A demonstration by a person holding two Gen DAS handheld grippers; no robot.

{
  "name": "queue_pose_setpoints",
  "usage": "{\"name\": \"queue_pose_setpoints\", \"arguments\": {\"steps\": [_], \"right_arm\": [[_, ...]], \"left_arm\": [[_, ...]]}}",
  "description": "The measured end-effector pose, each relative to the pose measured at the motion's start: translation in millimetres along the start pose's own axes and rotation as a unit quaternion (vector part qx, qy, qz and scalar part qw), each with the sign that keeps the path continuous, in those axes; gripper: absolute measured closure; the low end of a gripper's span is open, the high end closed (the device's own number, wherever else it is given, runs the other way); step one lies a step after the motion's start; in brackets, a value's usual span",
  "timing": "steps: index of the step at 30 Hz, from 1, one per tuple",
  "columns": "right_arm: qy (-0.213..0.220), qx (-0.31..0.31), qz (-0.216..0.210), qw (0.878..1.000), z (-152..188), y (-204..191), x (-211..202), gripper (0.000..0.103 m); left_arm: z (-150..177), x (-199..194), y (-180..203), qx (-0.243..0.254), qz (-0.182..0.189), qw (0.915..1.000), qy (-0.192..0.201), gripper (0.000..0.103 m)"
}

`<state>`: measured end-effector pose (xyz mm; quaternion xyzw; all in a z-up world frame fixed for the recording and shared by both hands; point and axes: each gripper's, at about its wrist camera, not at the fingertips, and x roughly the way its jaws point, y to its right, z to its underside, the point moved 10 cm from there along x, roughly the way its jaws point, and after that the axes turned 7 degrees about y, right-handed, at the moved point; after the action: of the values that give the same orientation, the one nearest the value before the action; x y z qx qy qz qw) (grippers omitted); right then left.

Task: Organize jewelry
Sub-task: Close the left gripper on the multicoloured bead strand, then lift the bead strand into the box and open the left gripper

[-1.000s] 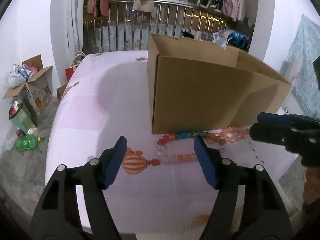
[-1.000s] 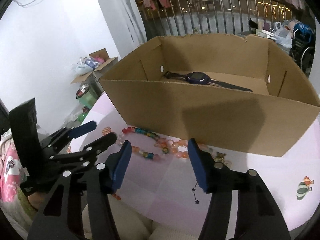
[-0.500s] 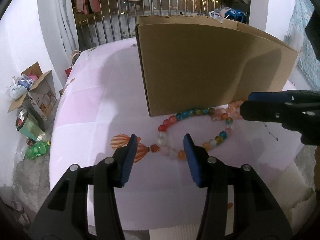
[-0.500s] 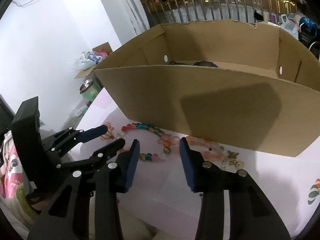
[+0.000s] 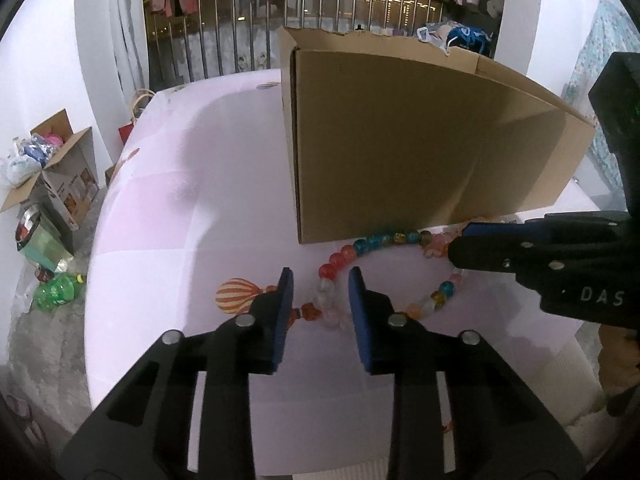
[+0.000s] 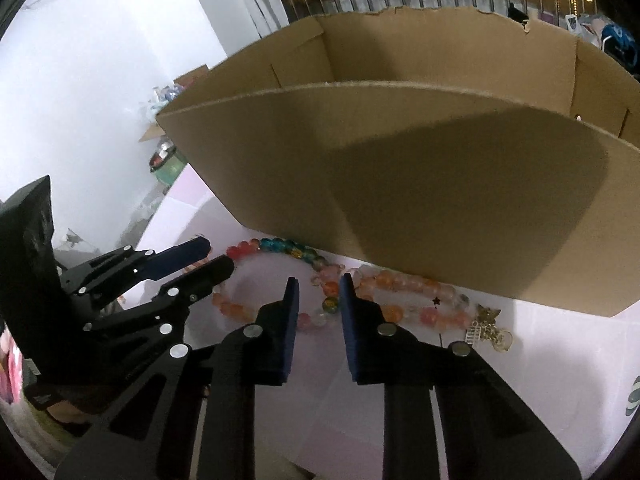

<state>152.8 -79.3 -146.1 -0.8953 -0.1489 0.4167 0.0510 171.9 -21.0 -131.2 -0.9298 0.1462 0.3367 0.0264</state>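
Note:
A loop of coloured glass beads (image 5: 362, 250) lies on the pink tablecloth (image 5: 192, 216) against the front wall of a cardboard box (image 5: 400, 140). My left gripper (image 5: 320, 282) hangs low over the loop's left end. Its jaws are closing, with pale beads (image 5: 325, 294) between the pads but untouched. My right gripper (image 6: 319, 283) straddles the loop's right side (image 6: 329, 294); its jaws are closing too, and the pads stand clear of the beads. Each gripper shows in the other's view: the right gripper (image 5: 460, 246) and the left gripper (image 6: 216, 256).
A strand of pink and orange beads (image 6: 404, 285) and a gold charm (image 6: 486, 326) lie right of the loop, in front of the box (image 6: 400, 200). The table's rounded edge (image 5: 94, 280) drops to a floor with boxes (image 5: 56, 176) and a green bottle (image 5: 56, 292).
Both grippers have come down closer to the bead loop and their jaws have narrowed around it. The watch inside the box has dropped out of the right wrist view.

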Motion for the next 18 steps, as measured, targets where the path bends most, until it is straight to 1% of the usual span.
{"name": "queue_pose_setpoints", "arguments": {"steps": [2,9,11,14,18], "right_arm": [[-0.005,-0.001,0.005,1.000,0,0,4,0.088],[-0.018,-0.006,0.021,1.000,-3,1,15,0.090],[-0.020,-0.009,0.024,0.999,-6,-1,19,0.093],[-0.016,-0.008,0.024,1.000,-10,-3,19,0.093],[-0.001,-0.013,0.022,1.000,-16,-9,11,0.093]], "left_arm": [[0,1,0,-0.001,0.001,1.0000,0.001,0.081],[1,6,1,-0.002,0.004,1.0000,0.001,0.093],[0,7,1,-0.001,0.005,1.0000,0.004,0.094],[-2,4,2,0.004,0.006,0.9999,0.012,0.095],[-8,-3,4,0.002,0.011,0.9996,0.024,0.095]]}}
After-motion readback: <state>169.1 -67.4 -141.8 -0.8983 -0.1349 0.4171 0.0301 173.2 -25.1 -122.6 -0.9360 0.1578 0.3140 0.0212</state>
